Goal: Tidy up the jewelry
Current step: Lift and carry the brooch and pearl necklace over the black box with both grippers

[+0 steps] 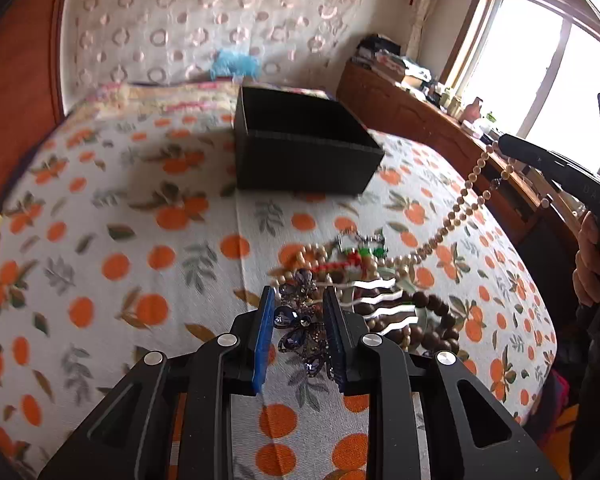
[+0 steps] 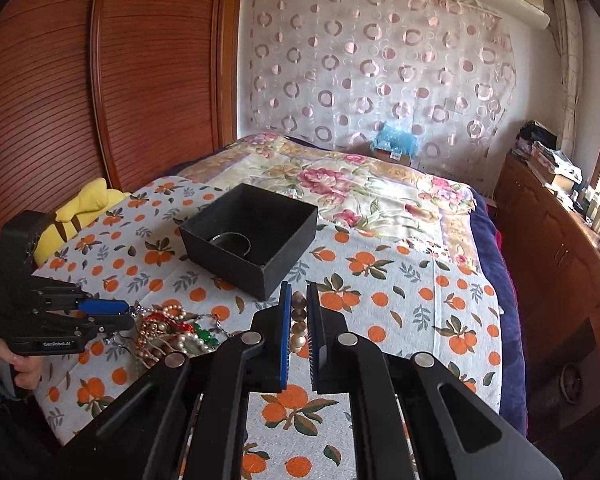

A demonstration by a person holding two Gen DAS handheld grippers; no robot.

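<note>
Necklace lifting out of the tangle

The right gripper [image 2: 299,322] clenches a pearl necklace [image 1: 456,210] trailing from the jewelry pile [image 1: 356,280] near the bed's front edge; left gripper [image 1: 298,322] brackets a purple brooch [image 1: 300,328], grip uncertain. Snagged strands could drag neighbours off before reaching the black box [image 2: 252,236].

Open black box [image 2: 249,240] holds a ring; jewelry heap [image 2: 168,330] at its seven o'clock; bead strand [image 1: 456,208] lifted taut.

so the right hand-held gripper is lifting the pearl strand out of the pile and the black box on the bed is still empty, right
Not quite. The black box is not empty: the right wrist view shows a dark bangle lying inside it. The rest holds: the right hand-held gripper pinches the pearl strand, which trails up from the jewelry pile.
</note>
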